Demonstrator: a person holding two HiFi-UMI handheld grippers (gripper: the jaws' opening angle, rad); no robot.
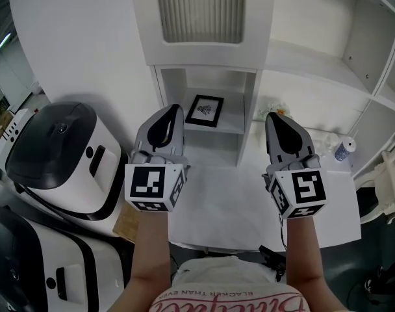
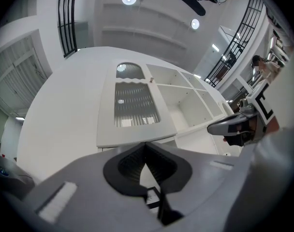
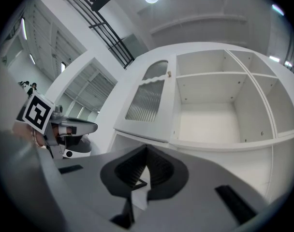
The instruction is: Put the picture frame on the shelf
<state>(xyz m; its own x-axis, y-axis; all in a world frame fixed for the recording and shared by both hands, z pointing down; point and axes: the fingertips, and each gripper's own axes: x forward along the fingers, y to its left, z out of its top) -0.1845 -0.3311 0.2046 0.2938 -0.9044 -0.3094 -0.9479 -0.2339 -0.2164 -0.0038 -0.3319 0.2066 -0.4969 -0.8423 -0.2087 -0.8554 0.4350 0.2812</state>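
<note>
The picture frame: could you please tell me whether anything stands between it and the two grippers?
Nothing visible does. The picture frame already stands on the shelf in an open-fronted compartment. The left gripper and right gripper hover in front of it, jaws together and empty.

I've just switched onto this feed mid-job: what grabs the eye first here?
Two grippers with marker cubes dominate the head view: the left gripper and the right gripper are held side by side, jaws together and empty. Between them, further back, the black picture frame sits in a small compartment of the white shelf. A big white-and-black machine fills the left edge.
</note>
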